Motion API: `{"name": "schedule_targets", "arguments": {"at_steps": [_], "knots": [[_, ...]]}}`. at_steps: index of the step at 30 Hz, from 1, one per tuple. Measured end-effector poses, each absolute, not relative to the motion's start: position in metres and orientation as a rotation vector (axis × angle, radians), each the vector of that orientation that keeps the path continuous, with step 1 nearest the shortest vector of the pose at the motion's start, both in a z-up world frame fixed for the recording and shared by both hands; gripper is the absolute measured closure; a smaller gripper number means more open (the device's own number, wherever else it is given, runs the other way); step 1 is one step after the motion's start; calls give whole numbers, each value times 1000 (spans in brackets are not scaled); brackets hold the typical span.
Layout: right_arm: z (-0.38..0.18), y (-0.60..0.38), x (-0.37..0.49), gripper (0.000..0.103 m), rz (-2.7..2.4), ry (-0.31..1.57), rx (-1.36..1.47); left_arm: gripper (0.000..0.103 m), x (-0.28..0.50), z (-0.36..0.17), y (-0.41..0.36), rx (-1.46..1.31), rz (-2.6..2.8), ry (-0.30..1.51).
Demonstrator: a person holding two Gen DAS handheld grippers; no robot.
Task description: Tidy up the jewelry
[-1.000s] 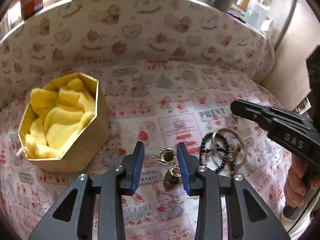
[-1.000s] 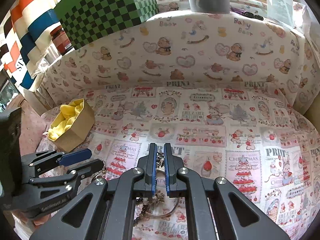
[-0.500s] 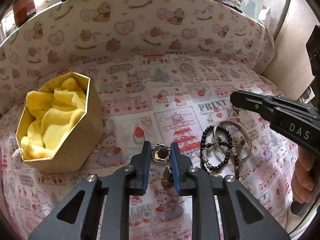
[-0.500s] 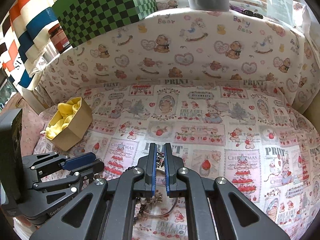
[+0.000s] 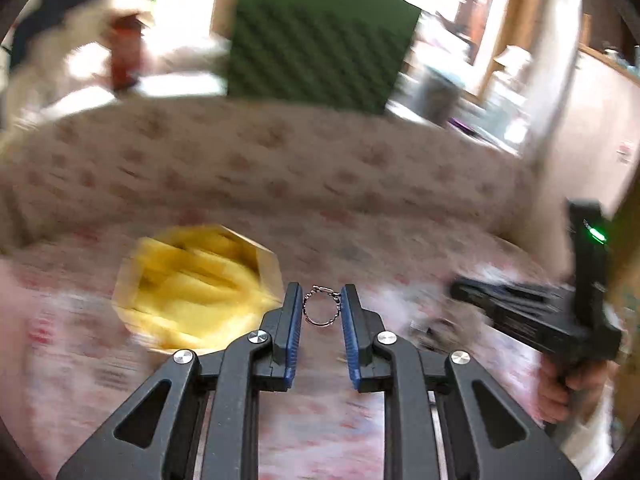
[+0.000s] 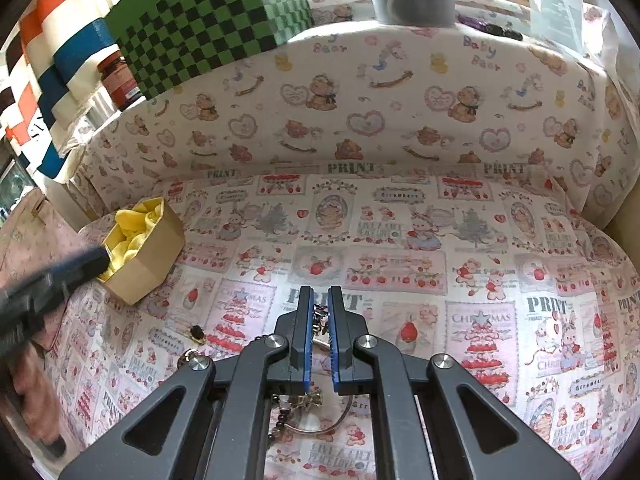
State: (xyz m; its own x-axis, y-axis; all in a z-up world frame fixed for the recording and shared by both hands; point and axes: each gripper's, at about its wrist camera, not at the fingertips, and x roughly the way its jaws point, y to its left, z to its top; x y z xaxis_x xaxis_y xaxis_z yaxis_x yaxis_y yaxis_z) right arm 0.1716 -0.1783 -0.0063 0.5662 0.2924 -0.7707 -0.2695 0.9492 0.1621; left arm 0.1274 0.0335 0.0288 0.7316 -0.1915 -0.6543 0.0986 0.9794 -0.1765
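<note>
My left gripper (image 5: 321, 310) is shut on a small silver ring (image 5: 321, 311), held off the cloth just right of the gold hexagonal box (image 5: 200, 288) lined with yellow cloth; the left wrist view is motion-blurred. In the right wrist view the left gripper (image 6: 96, 258) reaches over the box (image 6: 148, 252). My right gripper (image 6: 318, 312) is shut on a small chain piece (image 6: 319, 316), low over a black bead bracelet (image 6: 280, 420) and a silver bangle (image 6: 320, 428). An oval pendant (image 6: 197, 333) lies on the cloth to the left.
A printed cloth (image 6: 400, 260) covers the table and the raised back. A green checkered box (image 6: 208, 28), a red-lidded jar (image 6: 120, 80) and a striped cloth (image 6: 52, 64) stand behind the back.
My left gripper has lifted the ring off the cloth and swung left towards the gold box. My right gripper has stayed put, still shut.
</note>
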Motion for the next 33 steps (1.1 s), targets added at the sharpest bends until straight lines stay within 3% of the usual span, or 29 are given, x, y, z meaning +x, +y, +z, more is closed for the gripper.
{"name": "schedule_targets", "arguments": {"at_steps": [7, 15, 17, 19, 21, 24, 28, 33], "knots": [[1, -170, 163, 95, 401, 862, 27, 85, 148, 19, 110, -300, -27, 793], [9, -155, 150, 95, 445, 785, 3, 84, 158, 5, 126, -361, -103, 841], [12, -150, 149, 95, 463, 779, 9, 70, 159, 8, 123, -328, -74, 813], [18, -143, 149, 95, 501, 782, 33, 46, 155, 15, 125, -315, -43, 774], [25, -129, 147, 95, 517, 775, 20, 42, 147, 25, 131, -327, -10, 704], [43, -90, 137, 95, 554, 729, -94, 29, 137, 35, 140, -340, 47, 614], [51, -42, 148, 95, 663, 784, -52, 26, 130, 42, 153, -350, 122, 546], [32, -4, 168, 95, 666, 839, -37, 26, 140, 30, 167, -377, 182, 598]]}}
